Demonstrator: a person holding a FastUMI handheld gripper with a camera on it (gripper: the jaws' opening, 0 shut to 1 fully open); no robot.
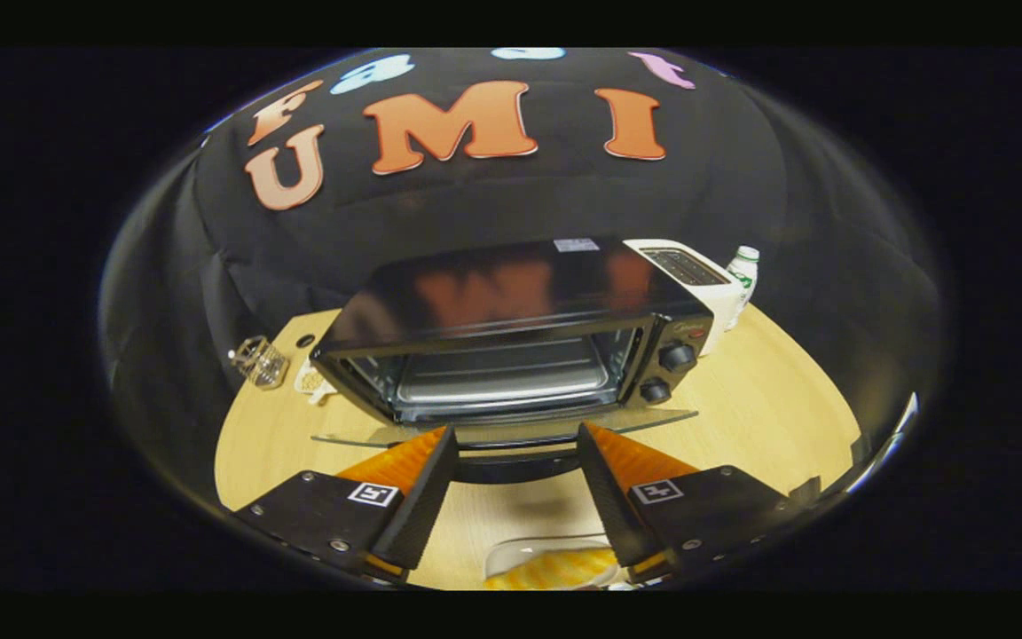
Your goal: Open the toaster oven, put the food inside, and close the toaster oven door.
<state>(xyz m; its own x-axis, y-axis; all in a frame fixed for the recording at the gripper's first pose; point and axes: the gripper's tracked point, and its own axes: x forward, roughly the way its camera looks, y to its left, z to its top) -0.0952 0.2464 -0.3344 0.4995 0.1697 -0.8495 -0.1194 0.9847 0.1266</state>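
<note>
The black, boxy toaster oven [511, 337] stands on the round, pale wooden table [768, 408], and its glass door [511, 428] lies folded down flat, leaving the cavity with its metal tray [502, 386] open to view. The first step therefore looks done. The tongs [517, 441] stand wide apart and hold nothing, their orange-backed tips hovering at the front edge of the lowered door, one to each side of its dark handle [511, 463]. The food, a yellowish piece on a clear plate [555, 566], lies on the table below and between the tongs, nearer than the oven. Judging by this, fetching the food is the step in hand. The next move calls for drawing the tongs back and down over the plate, then closing them gently on the soft piece without crushing it.
</note>
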